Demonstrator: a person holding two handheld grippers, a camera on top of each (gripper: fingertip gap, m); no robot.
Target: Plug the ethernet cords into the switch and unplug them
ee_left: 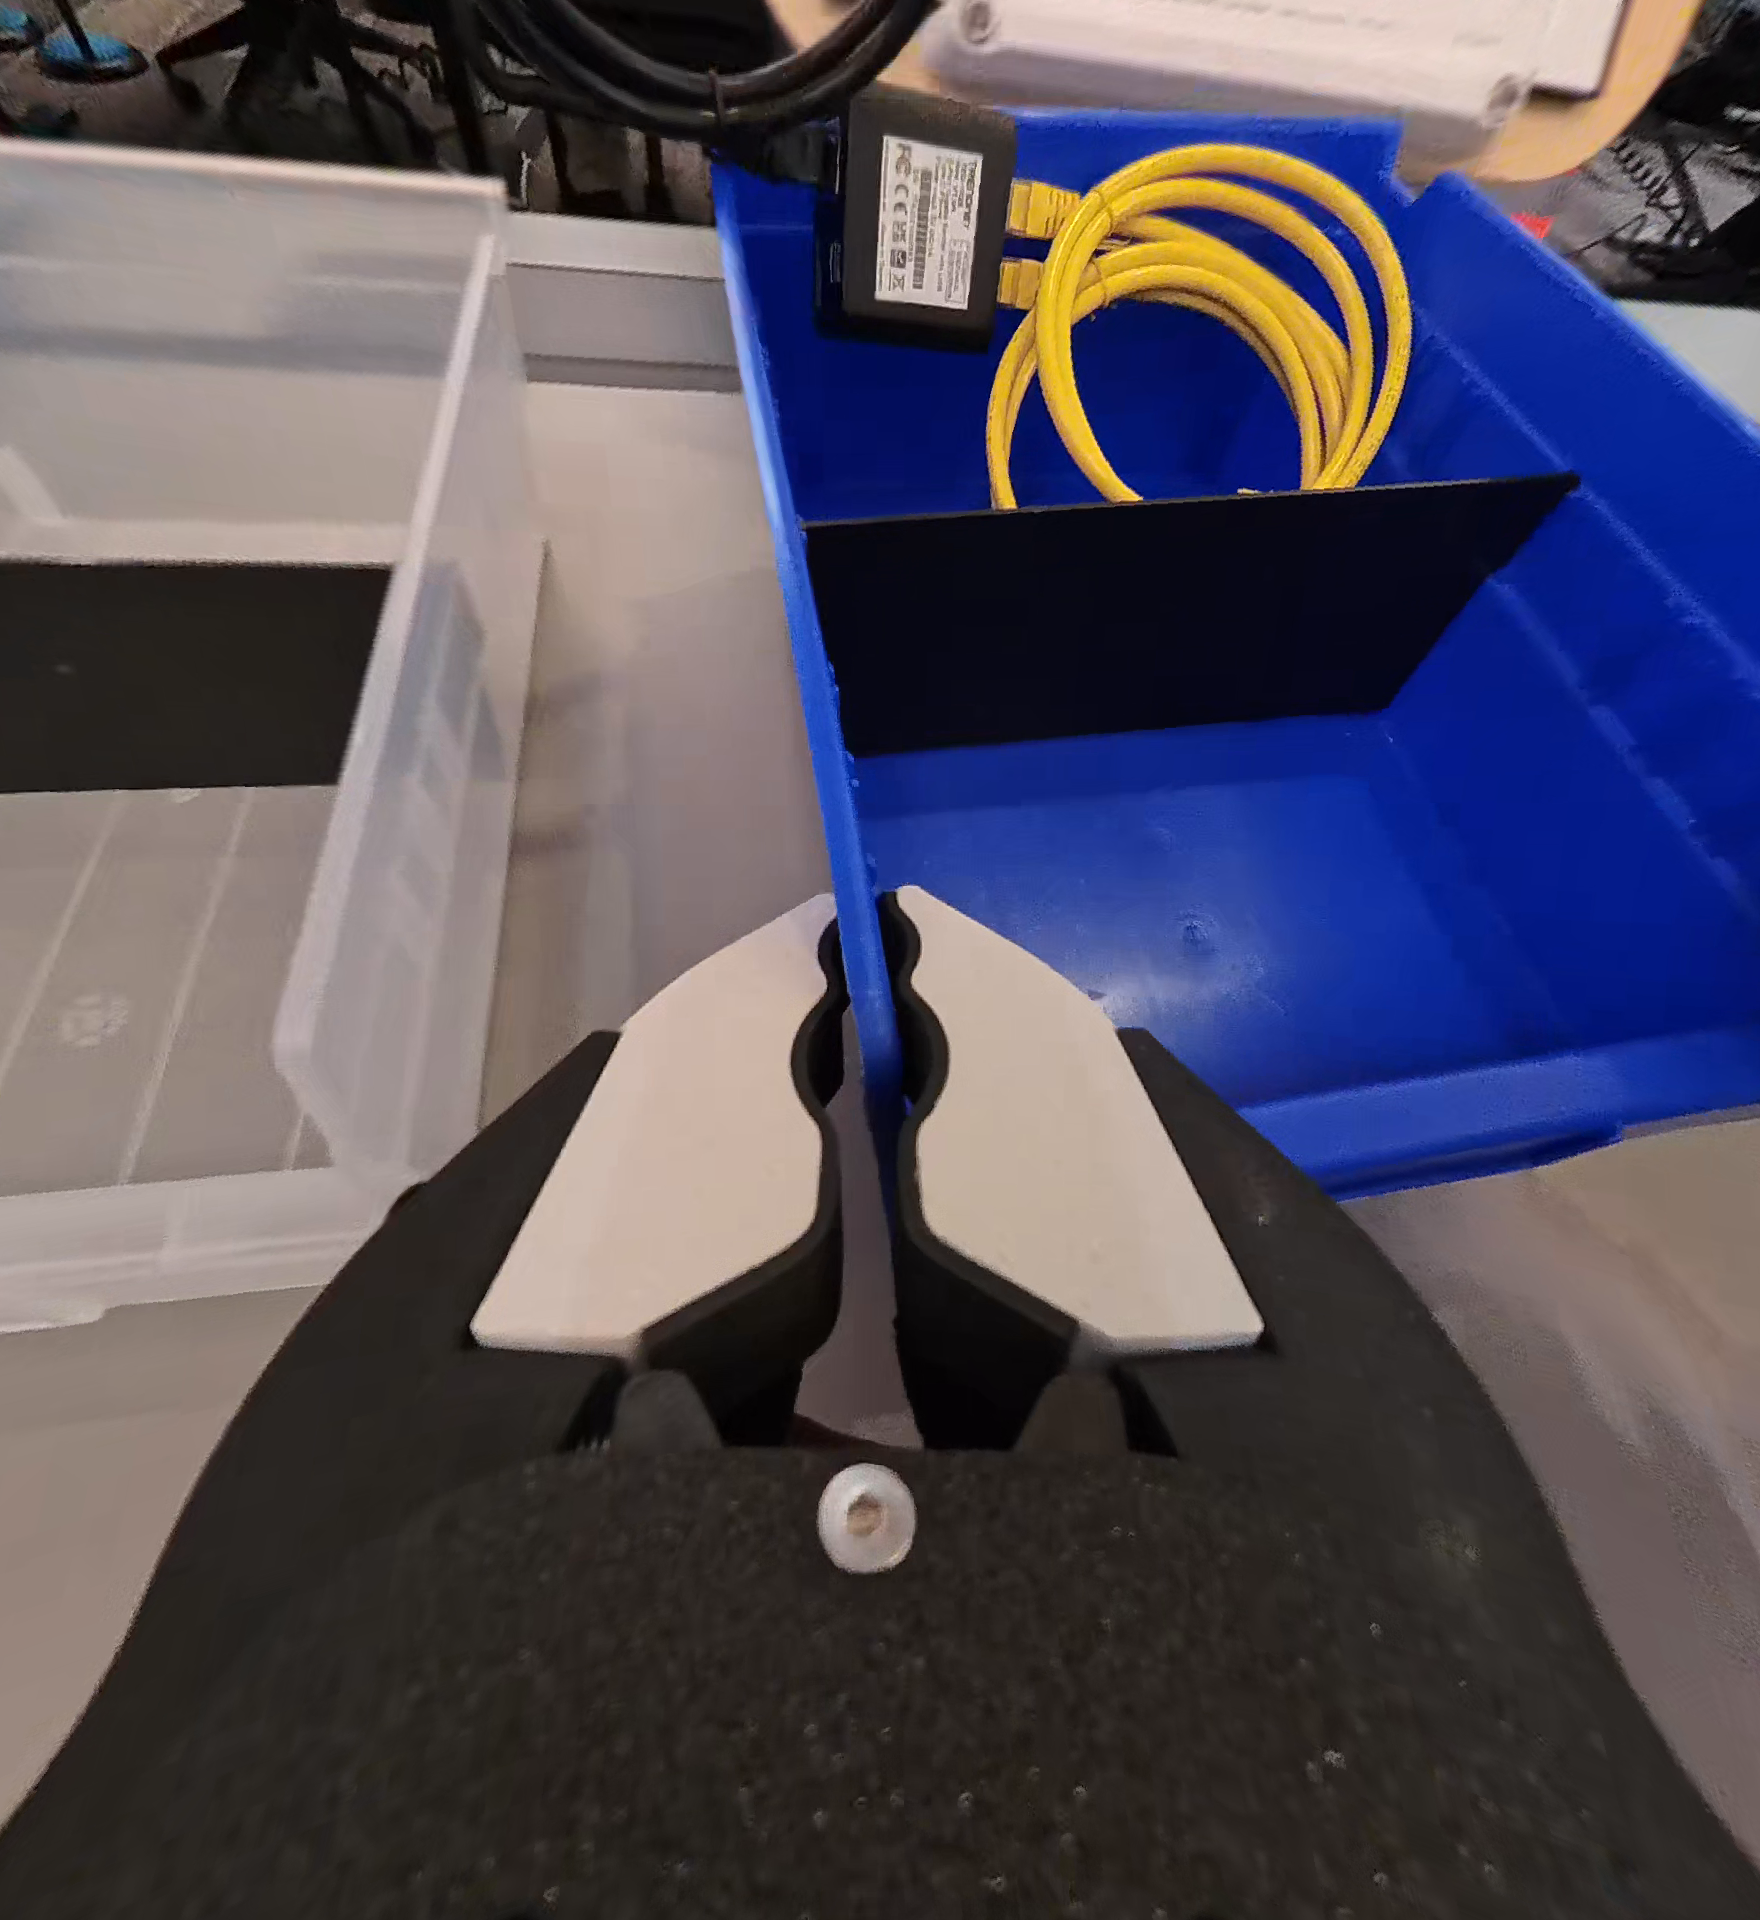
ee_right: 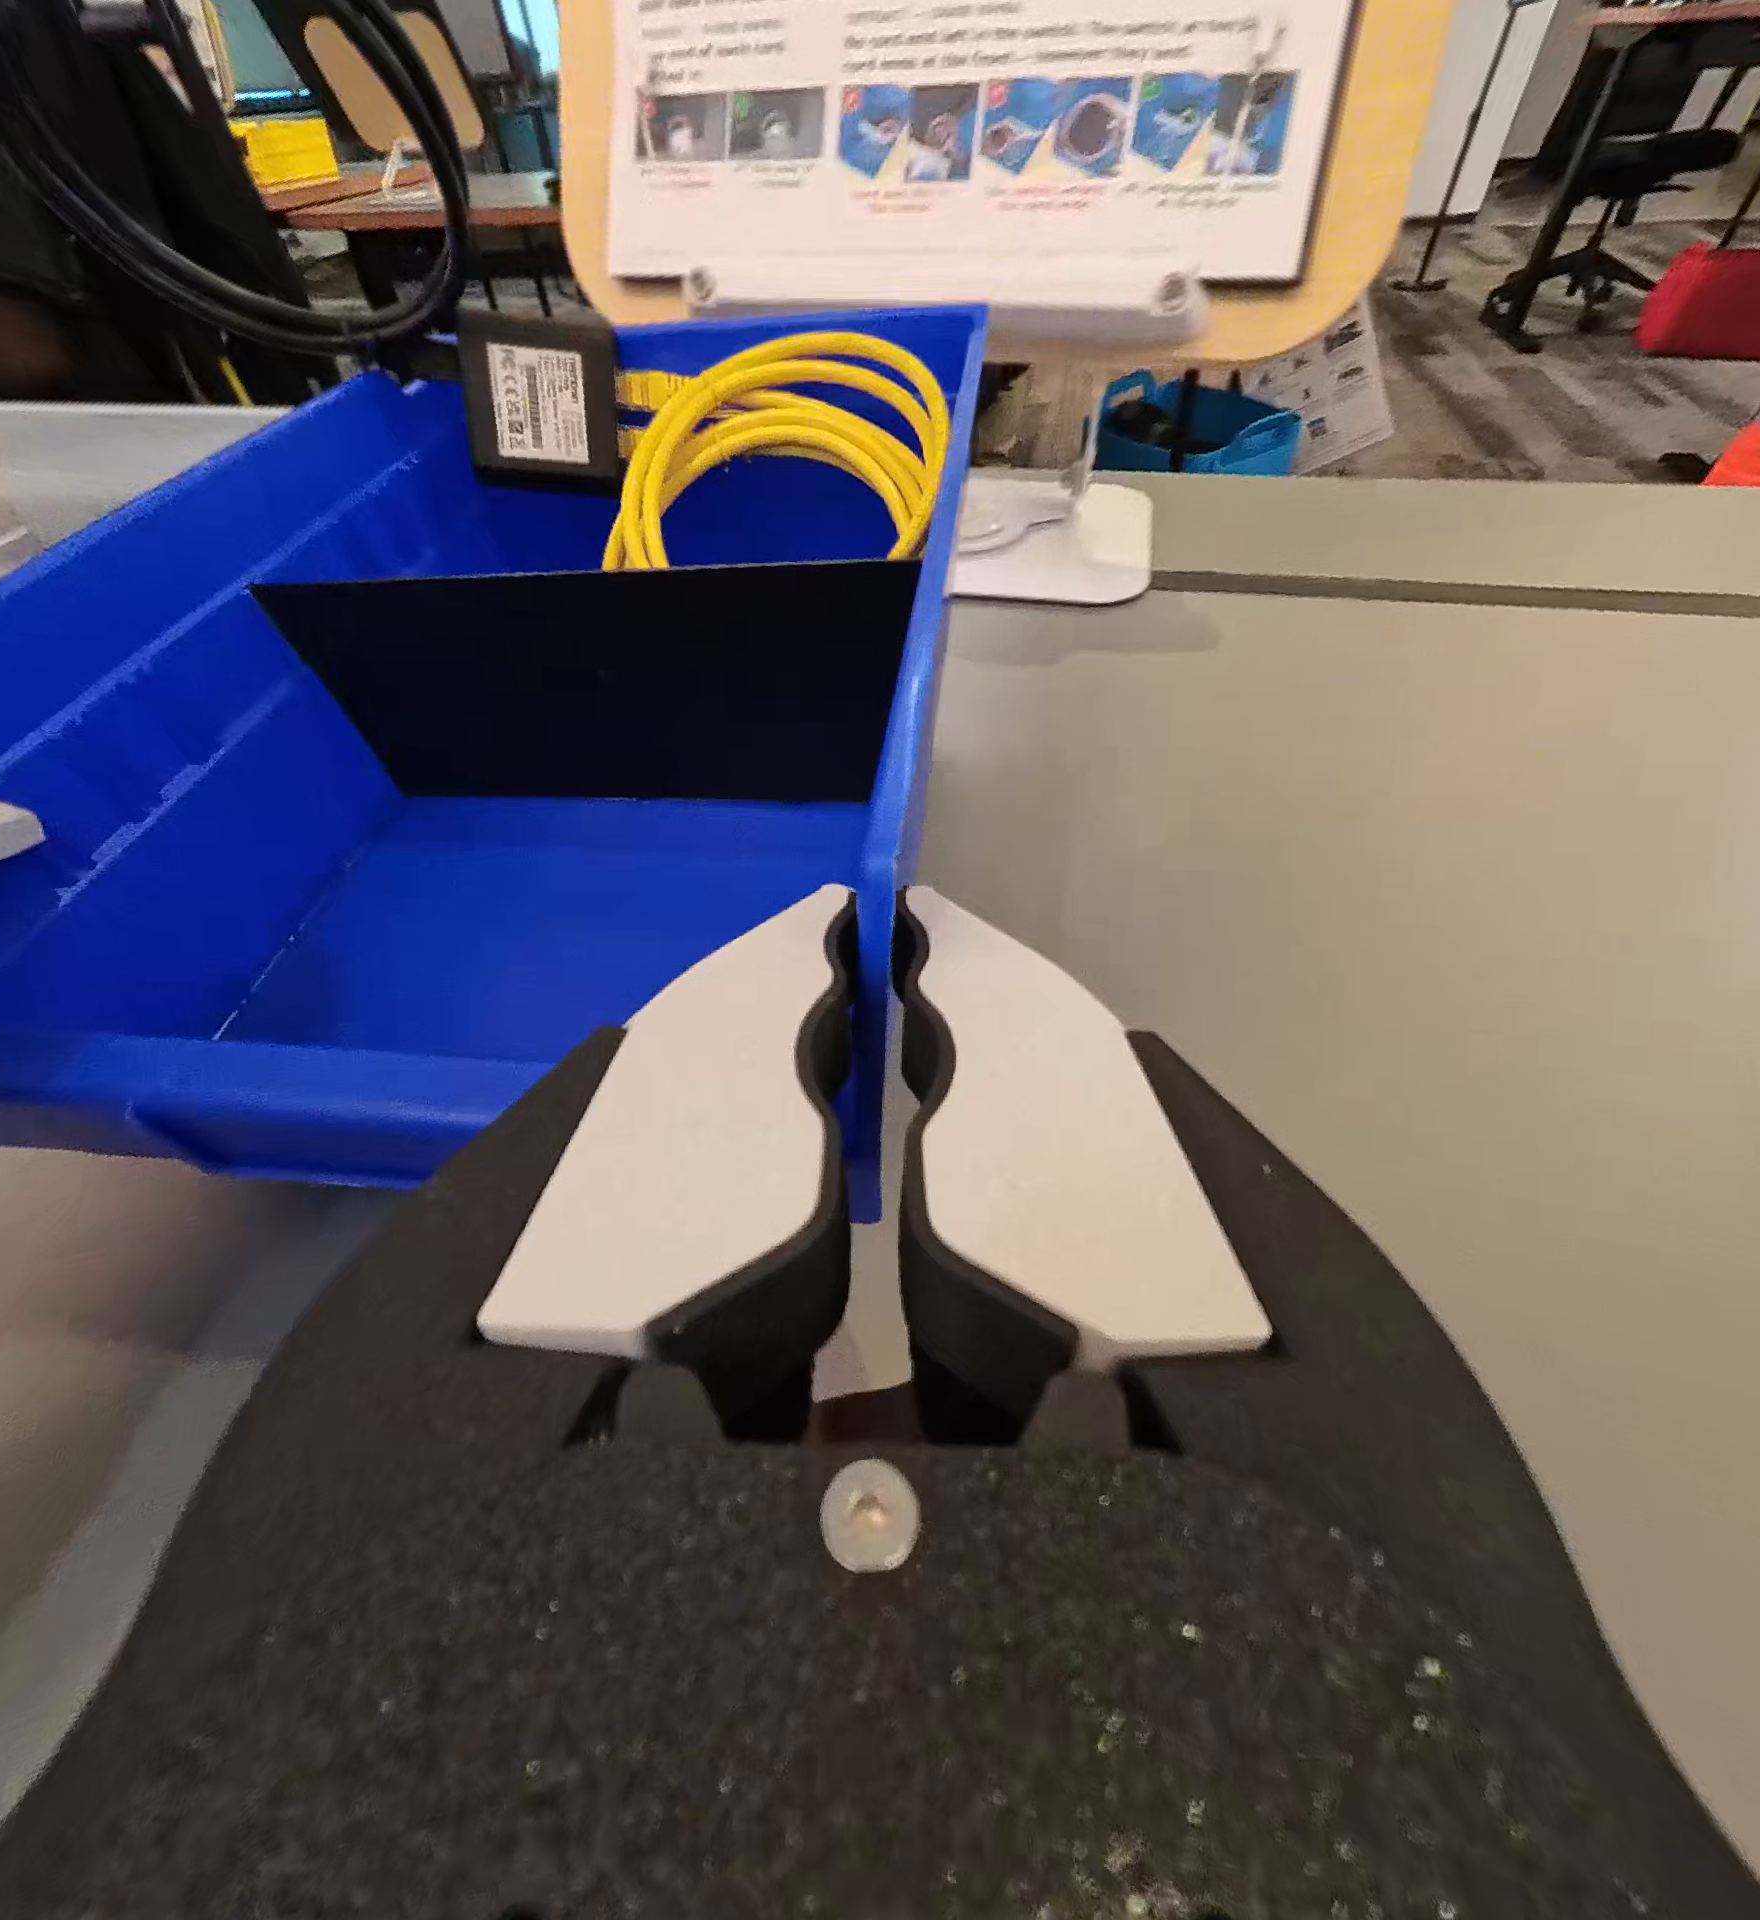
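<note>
Grey tabletop [ee_left: 647, 582] carries one blue bin [ee_left: 1478, 1122]; the left gripper [ee_left: 868, 914] clamps its left wall. One black switch [ee_left: 917, 223] leans upright in the far compartment, two yellow ethernet cords [ee_left: 1219, 322] plugged in, pointing right. From the right wrist, the right gripper [ee_right: 876, 914] pinches the right wall of the bin [ee_right: 232, 1091]; switch [ee_right: 538, 410] and coiled cords [ee_right: 793, 436] sit behind one black divider [ee_right: 595, 686].

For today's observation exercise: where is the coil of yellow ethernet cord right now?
The yellow ethernet cord lies coiled in the far compartment of the blue bin, behind the black divider, just right of the black switch in both views.

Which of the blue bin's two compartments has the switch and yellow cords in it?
The far compartment, behind the black divider: the switch and coiled yellow cords sit there. The near compartment, between both grippers, holds nothing.
</note>
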